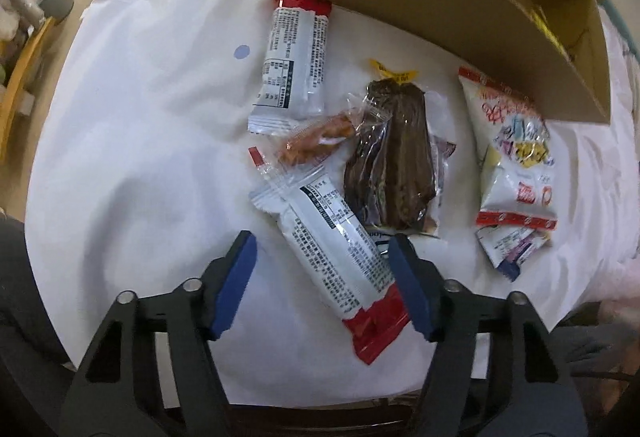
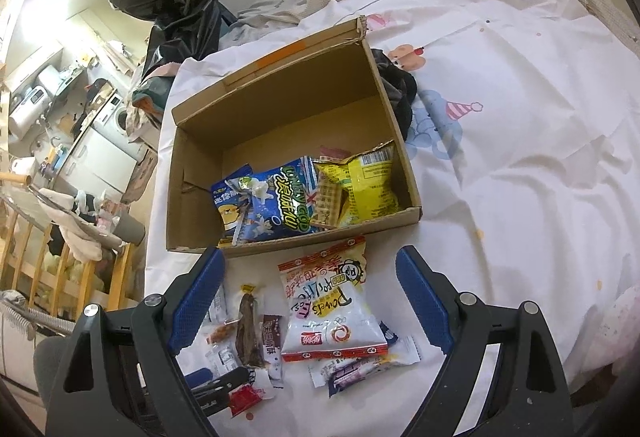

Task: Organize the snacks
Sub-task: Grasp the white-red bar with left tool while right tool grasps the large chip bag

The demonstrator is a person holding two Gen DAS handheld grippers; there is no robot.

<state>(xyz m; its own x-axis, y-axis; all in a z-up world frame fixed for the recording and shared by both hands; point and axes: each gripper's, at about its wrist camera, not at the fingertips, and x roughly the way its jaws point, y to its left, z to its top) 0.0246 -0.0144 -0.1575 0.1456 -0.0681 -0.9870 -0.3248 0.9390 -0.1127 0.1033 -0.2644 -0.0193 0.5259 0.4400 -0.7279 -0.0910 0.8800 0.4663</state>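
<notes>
Snacks lie on a white bed sheet in front of a cardboard box (image 2: pixel 294 117). My left gripper (image 1: pixel 322 287) is open, its blue pads on either side of a white and red snack bar (image 1: pixel 340 257) without squeezing it. A second white and red bar (image 1: pixel 294 67), a small orange snack (image 1: pixel 310 143), a dark brown snack in clear wrap (image 1: pixel 394 157) and a white and red bag (image 1: pixel 516 161) lie beyond. My right gripper (image 2: pixel 310 301) is open and empty above that white and red bag (image 2: pixel 336 311). The box holds blue bags (image 2: pixel 276 205) and a yellow bag (image 2: pixel 366 185).
The box (image 1: pixel 452 13) stands at the far side of the snacks. A small purple packet (image 2: pixel 352 367) lies under the bag's near edge. The bed edge, a wooden rail (image 2: pixel 68 269) and room clutter are to the left. A dark cloth (image 2: pixel 396 85) lies right of the box.
</notes>
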